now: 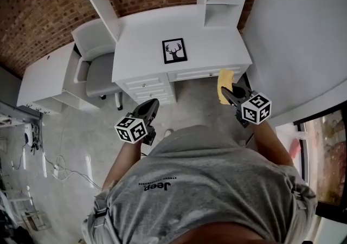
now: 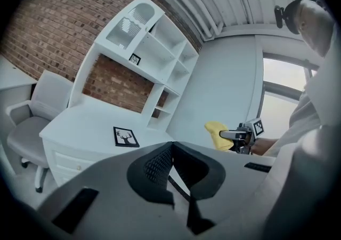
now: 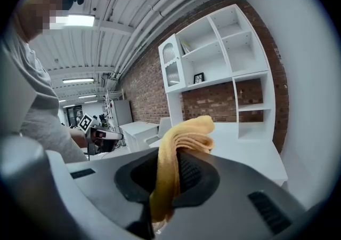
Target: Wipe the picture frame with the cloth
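Lying flat on the white surface (image 1: 141,37), near its front edge, the picture frame (image 1: 174,51) is seen as a black-bordered rectangle with a black antlered deer head printed on white. A folded yellow cloth (image 3: 184,132) is clamped between the jaws of the right hand-held gripper (image 1: 227,90), which is held in the air off the surface's front right corner, apart from the frame. The left hand-held gripper (image 2: 169,151) is closed on nothing, its jaws together. "Jeep" is read on the person's grey T-shirt (image 1: 206,183); the smaller print beside it cannot be made out.
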A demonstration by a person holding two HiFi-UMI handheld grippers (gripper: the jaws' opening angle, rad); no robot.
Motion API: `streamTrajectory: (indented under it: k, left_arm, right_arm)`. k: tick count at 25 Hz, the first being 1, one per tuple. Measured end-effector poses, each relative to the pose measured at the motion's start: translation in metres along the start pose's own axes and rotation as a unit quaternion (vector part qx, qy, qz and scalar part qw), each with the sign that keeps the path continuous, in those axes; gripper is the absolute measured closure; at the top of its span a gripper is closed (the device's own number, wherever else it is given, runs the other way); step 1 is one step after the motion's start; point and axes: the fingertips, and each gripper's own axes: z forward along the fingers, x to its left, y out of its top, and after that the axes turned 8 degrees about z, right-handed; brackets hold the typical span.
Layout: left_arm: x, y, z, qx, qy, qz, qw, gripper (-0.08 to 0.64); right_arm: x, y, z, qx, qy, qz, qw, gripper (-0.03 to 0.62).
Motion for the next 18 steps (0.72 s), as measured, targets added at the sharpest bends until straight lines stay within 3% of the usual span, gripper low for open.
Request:
streamTrajectory:
  k: [10, 18]
  left_arm:
    - [0.156, 0.061, 0.039, 0.031, -0.051, 0.008, 0.9981, 0.541]
    - [0.213, 0.081, 0.098, 0.046, -0.069, -0.004, 0.9966, 0.541]
  right_arm:
    - [-0.014, 0.068, 0.140, -0.007, -0.049, 0.024, 0.998, 0.540]
    - [-0.066, 0.083, 0.193, 0.023, -0.071, 0.043, 0.996, 0.540]
